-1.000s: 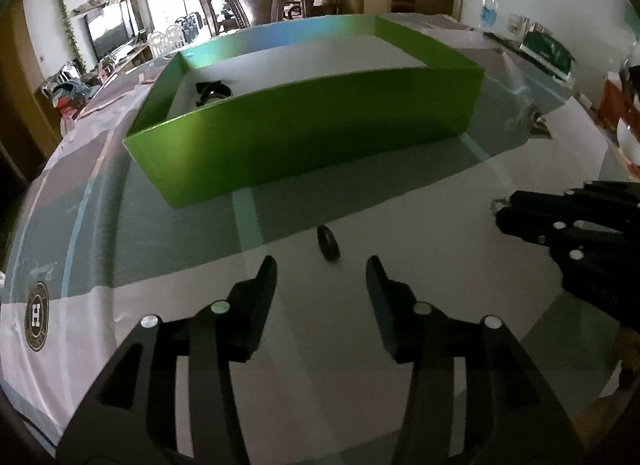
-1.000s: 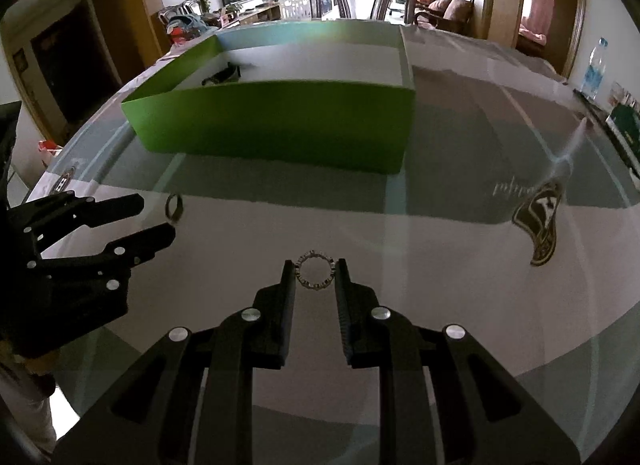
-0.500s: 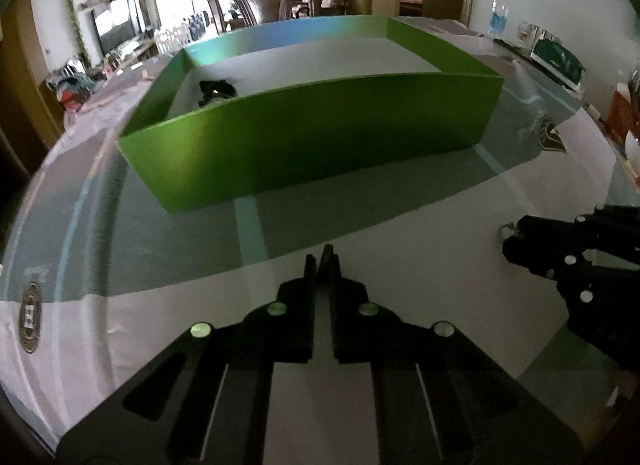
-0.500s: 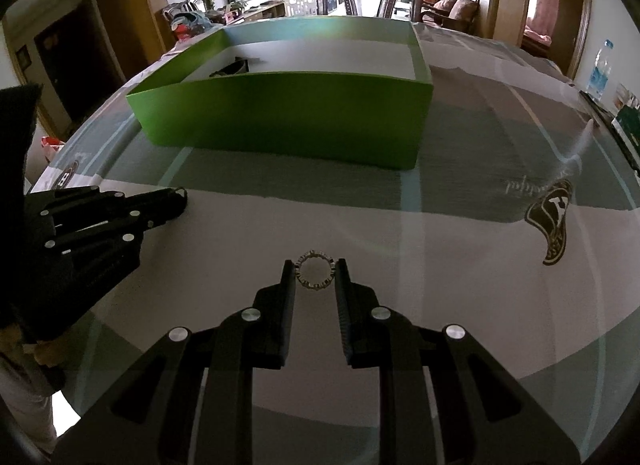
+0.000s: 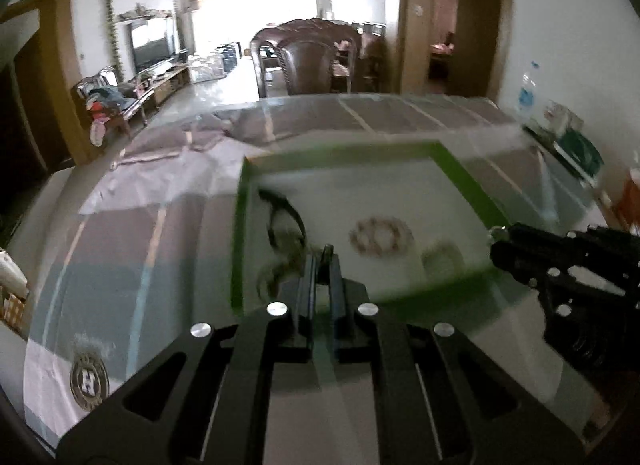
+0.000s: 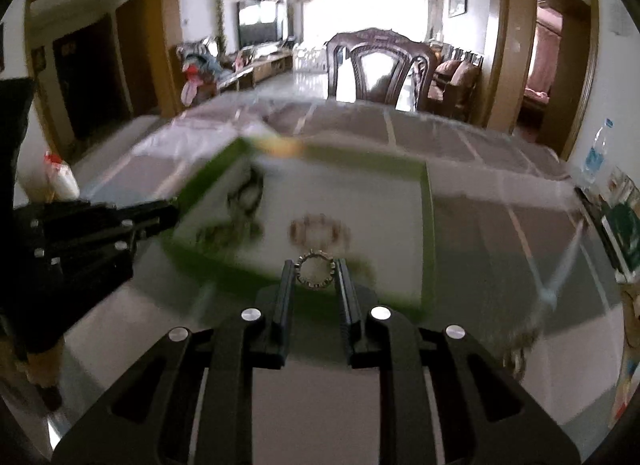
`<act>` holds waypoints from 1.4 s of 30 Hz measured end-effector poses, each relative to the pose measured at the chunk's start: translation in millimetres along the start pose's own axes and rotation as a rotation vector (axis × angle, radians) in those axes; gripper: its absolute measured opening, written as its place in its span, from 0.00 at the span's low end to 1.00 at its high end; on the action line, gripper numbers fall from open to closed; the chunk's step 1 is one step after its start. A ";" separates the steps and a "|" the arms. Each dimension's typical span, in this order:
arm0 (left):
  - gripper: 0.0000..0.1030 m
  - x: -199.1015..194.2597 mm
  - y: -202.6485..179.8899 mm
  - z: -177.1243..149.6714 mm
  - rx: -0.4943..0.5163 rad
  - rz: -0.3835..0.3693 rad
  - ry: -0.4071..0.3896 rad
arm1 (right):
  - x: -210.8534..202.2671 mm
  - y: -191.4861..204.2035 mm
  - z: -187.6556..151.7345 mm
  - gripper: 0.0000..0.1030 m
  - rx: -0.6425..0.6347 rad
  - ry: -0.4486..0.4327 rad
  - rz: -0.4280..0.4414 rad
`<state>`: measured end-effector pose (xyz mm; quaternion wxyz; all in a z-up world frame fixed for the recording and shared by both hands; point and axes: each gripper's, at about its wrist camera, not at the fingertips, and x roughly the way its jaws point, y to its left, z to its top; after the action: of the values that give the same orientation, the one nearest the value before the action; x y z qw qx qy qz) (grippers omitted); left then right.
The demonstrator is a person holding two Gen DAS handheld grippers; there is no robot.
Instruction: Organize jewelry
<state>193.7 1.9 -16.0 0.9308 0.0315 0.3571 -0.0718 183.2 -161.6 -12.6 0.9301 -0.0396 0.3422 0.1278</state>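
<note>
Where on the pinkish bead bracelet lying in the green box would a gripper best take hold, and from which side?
Judging by its pose, the pinkish bead bracelet lies flat as an open loop on the floor of the green box. Best come from above, over the walls, one finger inside the loop and one outside, pinching a single stretch of beads. The image is blurred, so bead detail is unclear.

Right claw (image 6: 316, 265) clamped on toothed ring (image 6: 315, 269), held above near wall of green box (image 6: 427, 225). Inside box: beaded bracelet (image 6: 320, 233), dark jewelry (image 6: 244, 201), both blurred. Left claw (image 6: 160, 217) at box's left corner. Chair (image 6: 380, 65) behind counter (image 6: 500, 245).
</note>
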 end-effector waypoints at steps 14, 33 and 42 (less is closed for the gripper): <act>0.54 29.3 11.7 -2.6 -0.041 0.062 -0.033 | 39.8 -22.6 -3.0 0.63 0.114 -0.020 -0.036; 0.95 -121.3 -27.3 -95.9 -0.035 0.056 -0.212 | -103.3 3.3 -96.7 0.97 0.116 -0.188 -0.121; 0.96 -124.9 -27.3 -105.3 -0.034 0.057 -0.206 | -103.3 6.9 -103.5 0.97 0.123 -0.179 -0.132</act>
<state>28.2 0.4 -10.8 0.9646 0.0183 0.2598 -0.0420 40.8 -193.4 -24.6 0.9639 0.0065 0.2618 0.0480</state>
